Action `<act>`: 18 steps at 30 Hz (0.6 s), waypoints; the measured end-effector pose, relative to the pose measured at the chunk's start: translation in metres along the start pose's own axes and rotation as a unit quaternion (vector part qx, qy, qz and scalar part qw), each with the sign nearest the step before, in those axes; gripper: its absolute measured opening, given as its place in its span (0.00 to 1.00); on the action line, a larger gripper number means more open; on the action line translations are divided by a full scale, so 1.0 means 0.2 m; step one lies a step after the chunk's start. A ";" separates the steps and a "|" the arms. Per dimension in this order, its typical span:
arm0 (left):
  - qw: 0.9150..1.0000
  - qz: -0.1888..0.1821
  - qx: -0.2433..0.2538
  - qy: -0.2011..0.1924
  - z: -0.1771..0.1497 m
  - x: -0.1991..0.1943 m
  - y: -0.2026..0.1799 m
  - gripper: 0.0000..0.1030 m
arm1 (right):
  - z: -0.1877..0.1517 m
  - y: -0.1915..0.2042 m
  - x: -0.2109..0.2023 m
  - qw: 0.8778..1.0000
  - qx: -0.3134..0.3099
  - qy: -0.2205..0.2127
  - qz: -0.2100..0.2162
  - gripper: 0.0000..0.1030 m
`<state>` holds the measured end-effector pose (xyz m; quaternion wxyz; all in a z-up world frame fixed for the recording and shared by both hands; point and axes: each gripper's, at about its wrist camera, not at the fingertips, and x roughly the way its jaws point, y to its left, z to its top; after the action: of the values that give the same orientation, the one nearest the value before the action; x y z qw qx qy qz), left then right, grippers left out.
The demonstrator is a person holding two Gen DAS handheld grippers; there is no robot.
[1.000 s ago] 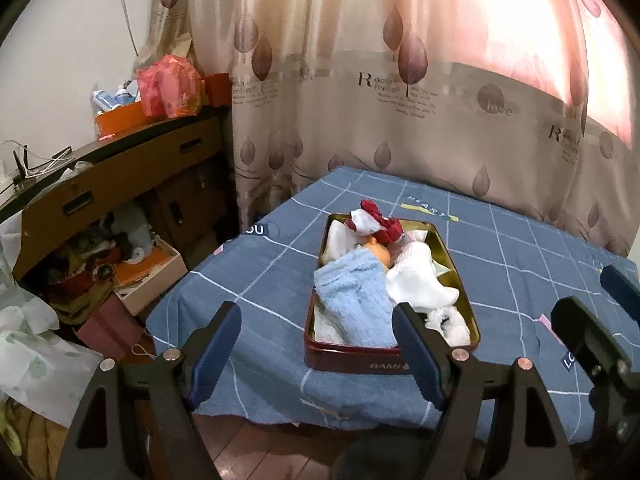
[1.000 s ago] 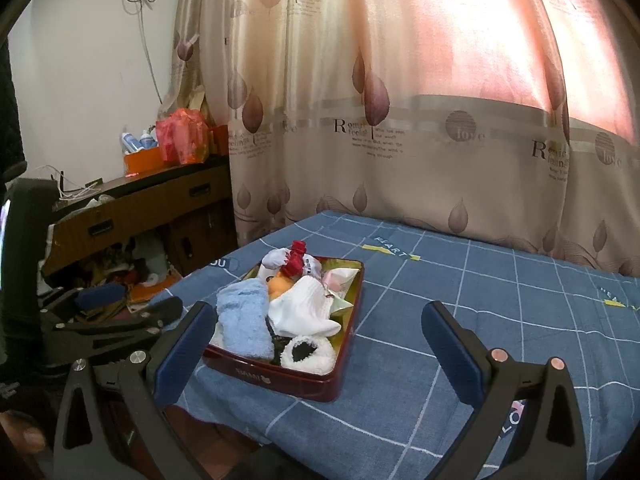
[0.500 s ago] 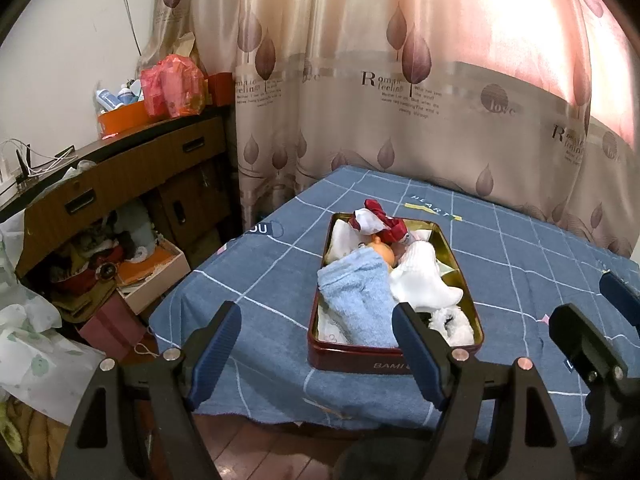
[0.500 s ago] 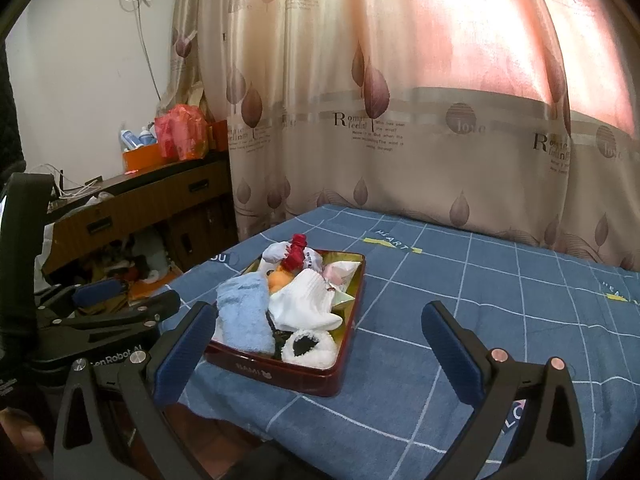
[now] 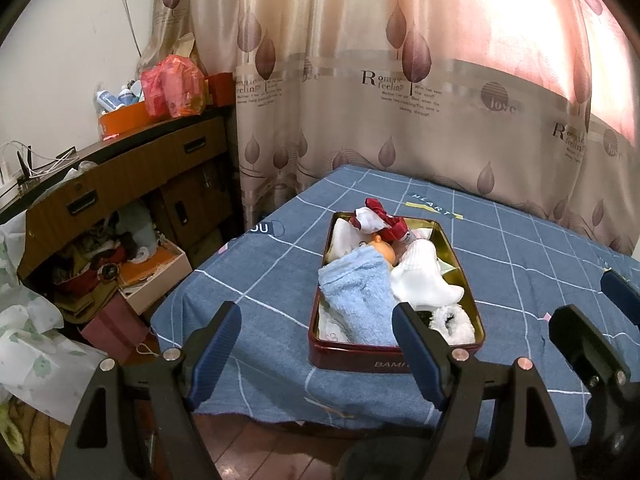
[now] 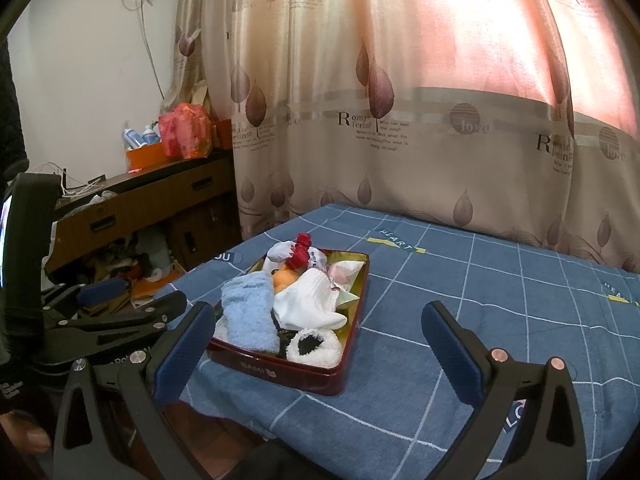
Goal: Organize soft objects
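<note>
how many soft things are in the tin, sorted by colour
In the red tin, counting only what shows on top:
light blue: 1, fuzzy sock
plain white: 2, white sock; folded white cloth
white with dark inside: 1, fluffy slipper sock
red and white: 1, bundle
orange: 1, doll head
Total: 6; anything beneath is hidden.

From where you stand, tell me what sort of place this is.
Probably a bedroom or lived-in room at home. A long leaf-print curtain covers the window, a cluttered wooden desk stands by the wall, and a tin of socks sits on a blue checked cloth.
</note>
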<state>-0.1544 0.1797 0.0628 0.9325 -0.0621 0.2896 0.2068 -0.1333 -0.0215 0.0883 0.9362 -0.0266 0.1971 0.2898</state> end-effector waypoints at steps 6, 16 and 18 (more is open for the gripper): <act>1.000 0.002 0.003 -0.001 0.00 0.00 0.00 0.78 | 0.00 0.00 0.00 1.000 -0.002 0.000 -0.001 0.99; 1.000 -0.001 0.004 0.008 0.00 0.01 -0.01 0.78 | 0.00 0.01 0.01 1.000 -0.001 0.005 -0.002 0.99; 1.000 0.001 0.006 0.008 0.00 0.02 -0.02 0.78 | 0.00 0.01 0.01 1.000 0.000 0.007 -0.002 0.99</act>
<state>-0.1498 0.1777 0.0608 0.9304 -0.0579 0.2982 0.2051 -0.1325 -0.0182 0.0878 0.9352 -0.0288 0.2037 0.2881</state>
